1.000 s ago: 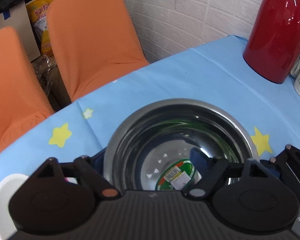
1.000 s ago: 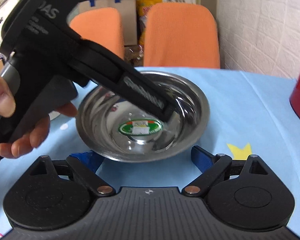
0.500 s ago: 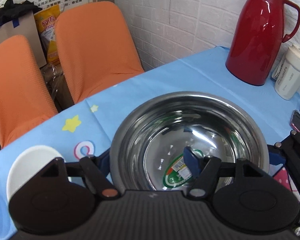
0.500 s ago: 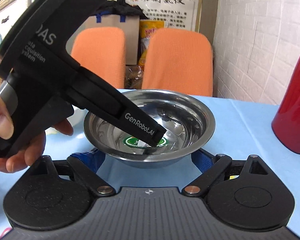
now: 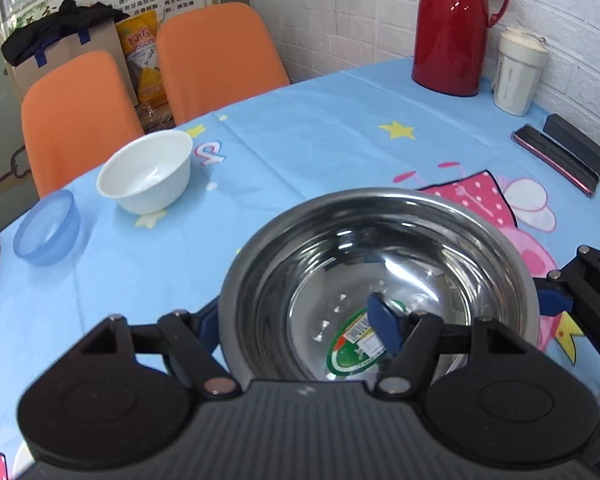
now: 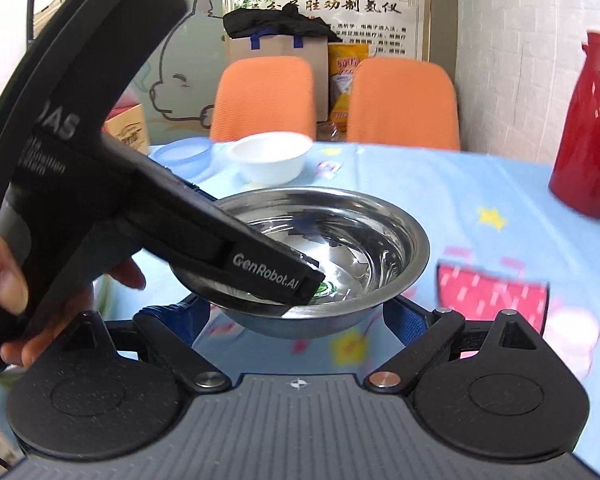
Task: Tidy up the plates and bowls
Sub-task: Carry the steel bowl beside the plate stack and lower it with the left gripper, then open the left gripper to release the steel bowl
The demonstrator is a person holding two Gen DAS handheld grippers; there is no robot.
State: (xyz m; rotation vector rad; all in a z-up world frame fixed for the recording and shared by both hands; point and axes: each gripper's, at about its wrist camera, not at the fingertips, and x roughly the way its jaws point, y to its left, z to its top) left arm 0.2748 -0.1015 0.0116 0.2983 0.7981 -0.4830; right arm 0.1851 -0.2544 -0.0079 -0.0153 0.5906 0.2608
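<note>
Since half a second ago, both wrist views have pulled up and back: the round stainless-steel bowl with a green sticker in its bottom (image 5: 380, 276) now sits lower in the left wrist view, and a white ceramic bowl (image 5: 146, 172) and a translucent blue plastic bowl (image 5: 46, 226), hidden or cut off earlier, have come into sight.

The left gripper (image 5: 300, 326) is clamped on the steel bowl's near wall, one blue-padded finger (image 5: 384, 326) inside the bowl and the other outside under the rim. In the right wrist view the bowl (image 6: 352, 240) appears raised off the blue cartoon-print tablecloth (image 6: 460, 184), tilted slightly and held only by the left gripper (image 6: 292, 280), which reaches in from the left with a bare hand (image 6: 4, 280) around its handle.

The right gripper (image 6: 296, 320) hovers near the bowl's underside, its blue-padded fingers (image 6: 406, 320) spread wide to either side of the bowl and touching nothing.

The white bowl stands just beside the blue one near the far table edge, in front of two orange chairs (image 5: 216, 56). A red thermos jug (image 5: 452, 28) and a white lidded cup (image 5: 516, 76) stand by the white brick wall, with a dark flat case (image 5: 556, 160) nearby.
</note>
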